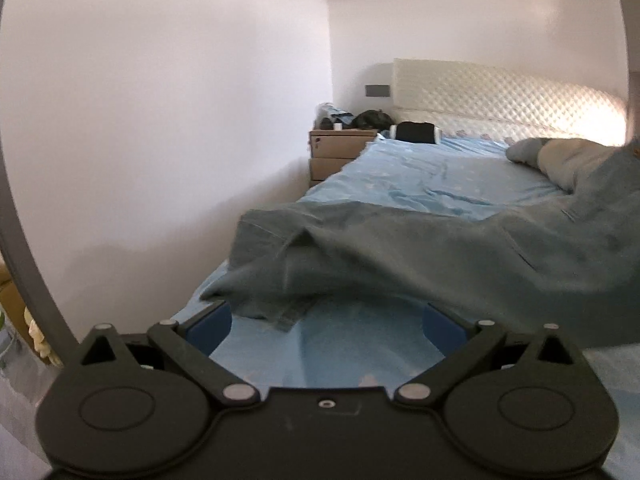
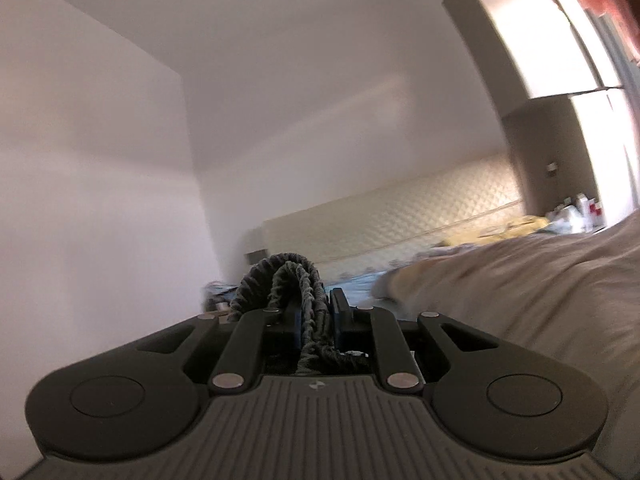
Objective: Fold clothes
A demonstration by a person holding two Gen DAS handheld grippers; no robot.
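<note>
Your left gripper (image 1: pixel 326 322) has its jaws spread wide, and nothing is between the blue pads (image 1: pixel 210 326); they hover just above the light blue bedsheet (image 1: pixel 420 184). Just beyond the tips, the grey-green garment (image 1: pixel 400 256) lies rumpled across the bed, one hem drooping between the open fingers and the rest rising toward the right edge of the view. Your right gripper (image 2: pixel 316 316) is clamped on a bunched, ribbed edge of that same dark garment (image 2: pixel 288 280), which loops up over the tips.

Farther off, the left view alone shows a wooden nightstand (image 1: pixel 340 148) with small, indistinct clutter on top, and a black roll (image 1: pixel 414 132) by the quilted headboard (image 1: pixel 500 96). Only the right view shows a beige blanket (image 2: pixel 540 280) and tall wardrobe doors (image 2: pixel 568 60).
</note>
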